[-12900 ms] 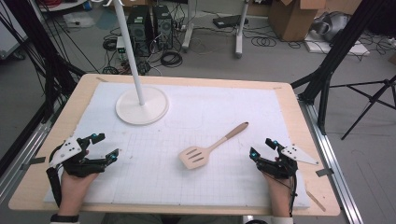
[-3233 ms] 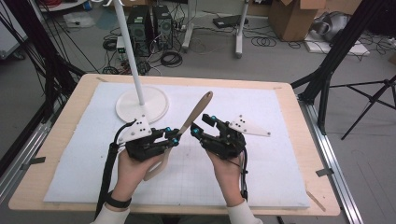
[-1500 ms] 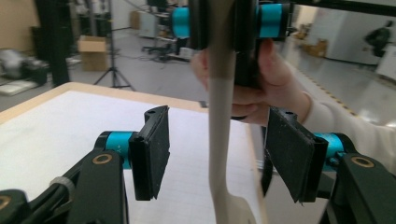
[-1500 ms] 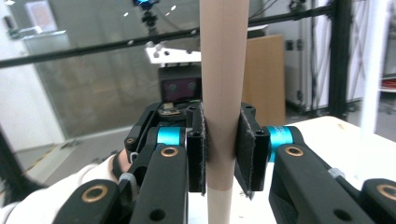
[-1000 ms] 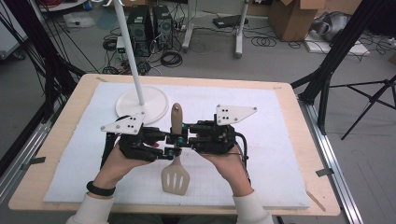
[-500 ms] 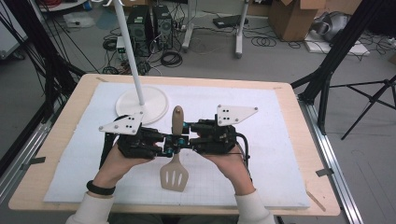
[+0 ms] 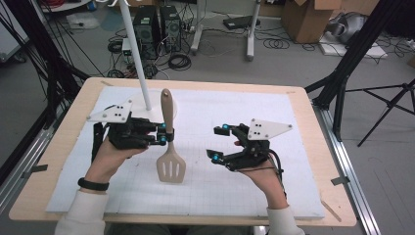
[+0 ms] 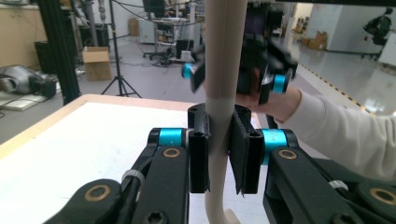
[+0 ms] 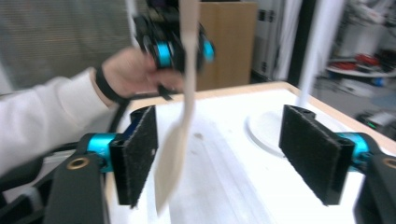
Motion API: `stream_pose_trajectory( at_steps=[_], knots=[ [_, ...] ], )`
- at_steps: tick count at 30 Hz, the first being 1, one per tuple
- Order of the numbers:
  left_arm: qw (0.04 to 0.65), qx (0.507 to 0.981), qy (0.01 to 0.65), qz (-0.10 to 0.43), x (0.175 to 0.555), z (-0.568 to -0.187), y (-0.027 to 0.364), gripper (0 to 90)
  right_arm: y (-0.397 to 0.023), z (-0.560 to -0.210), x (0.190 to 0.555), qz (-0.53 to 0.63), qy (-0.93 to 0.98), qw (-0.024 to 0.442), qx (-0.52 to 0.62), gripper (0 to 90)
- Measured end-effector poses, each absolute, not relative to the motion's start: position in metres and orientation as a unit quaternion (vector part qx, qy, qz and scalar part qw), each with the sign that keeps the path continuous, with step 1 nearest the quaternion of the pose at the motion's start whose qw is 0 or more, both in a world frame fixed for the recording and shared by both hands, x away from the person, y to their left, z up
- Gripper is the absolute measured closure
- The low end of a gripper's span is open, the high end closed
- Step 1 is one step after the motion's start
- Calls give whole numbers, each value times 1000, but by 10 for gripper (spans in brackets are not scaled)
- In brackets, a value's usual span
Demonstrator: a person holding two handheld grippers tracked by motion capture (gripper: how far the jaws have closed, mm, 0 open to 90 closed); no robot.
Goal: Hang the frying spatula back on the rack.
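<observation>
Two grippers work over the white mat on the wooden table, and one of them carries the wooden spatula. The left gripper is clamped on the spatula's handle — in the left gripper view its black pads press the pale shaft from both sides. The spatula hangs upright above the mat's left half, slotted blade down, rounded handle end up, just beside the white lamp pole whose round base sits near the mat's far-left corner. The right gripper sits well apart from it, toward the mat's middle; its jaws have just been opening and stand wide apart — nothing is pressed between its pads in the right gripper view.
</observation>
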State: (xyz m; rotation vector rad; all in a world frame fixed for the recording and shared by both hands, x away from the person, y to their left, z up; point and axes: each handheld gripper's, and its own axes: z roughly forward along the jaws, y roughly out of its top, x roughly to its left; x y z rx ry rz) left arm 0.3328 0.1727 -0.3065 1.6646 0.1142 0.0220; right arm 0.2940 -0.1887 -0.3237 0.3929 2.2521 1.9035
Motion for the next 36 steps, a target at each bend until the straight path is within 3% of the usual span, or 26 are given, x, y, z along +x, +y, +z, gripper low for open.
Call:
stream_pose_trajectory(
  at_steps=[7,17,36],
  knots=[
    [668,739,77,31,357,-287,190,784,-215,-353,296,617,757,120,178,187],
    [673,729,110,62,397,-265,210,783,-237,-388,297,585,772,132,209,186],
    [661,723,174,103,447,-233,234,784,-256,-407,296,590,769,119,216,216]
  ],
)
